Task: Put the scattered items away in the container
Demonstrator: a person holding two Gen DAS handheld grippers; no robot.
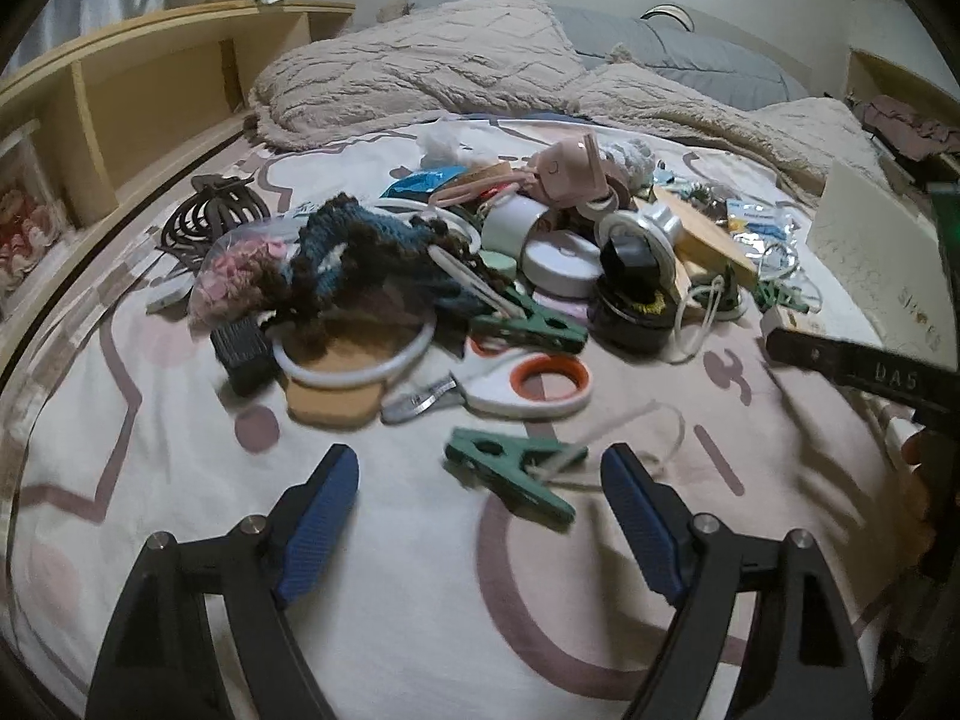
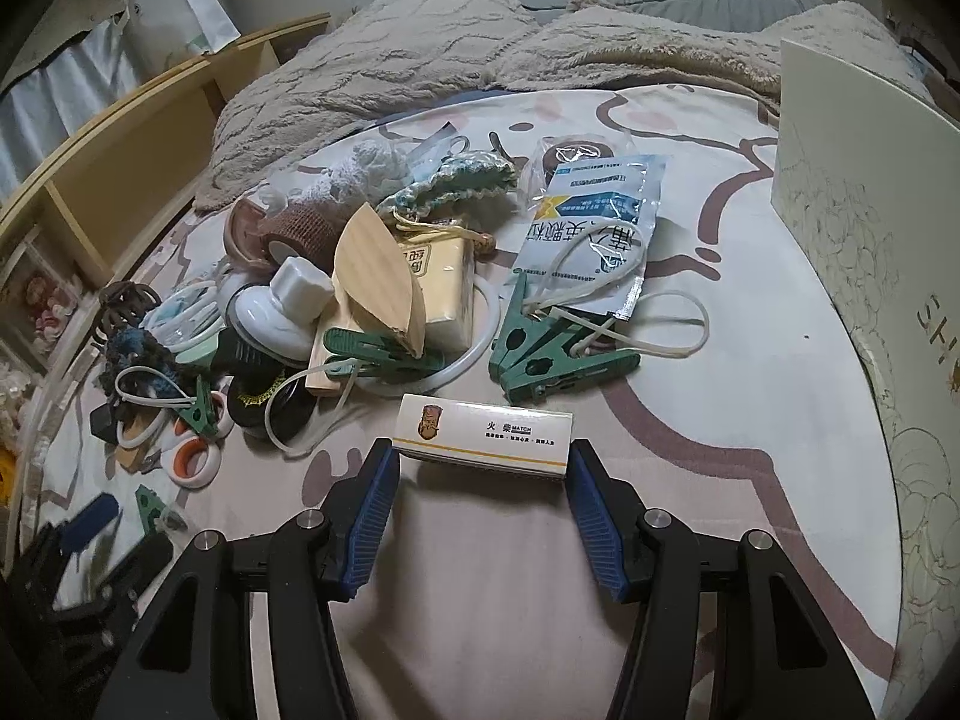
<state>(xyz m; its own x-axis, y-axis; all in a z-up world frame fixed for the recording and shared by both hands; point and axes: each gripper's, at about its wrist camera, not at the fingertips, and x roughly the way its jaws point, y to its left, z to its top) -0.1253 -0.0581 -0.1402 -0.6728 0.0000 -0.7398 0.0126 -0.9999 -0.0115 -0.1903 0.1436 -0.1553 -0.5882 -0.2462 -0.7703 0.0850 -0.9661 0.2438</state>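
Observation:
In the left wrist view my left gripper stands open just above the bedsheet. A green clothes clip with a white cord, blurred, sits between its blue pads and touches neither. A pile of scattered items lies beyond it, with white-and-orange scissors nearest. In the right wrist view my right gripper is shut on the two ends of a white matchbox. The white container box stands at the right, its inside hidden.
Two more green clips with cords, a blue-and-white foil packet and a wooden piece lie ahead of the matchbox. A fluffy beige blanket covers the far bed. A wooden shelf unit runs along the left.

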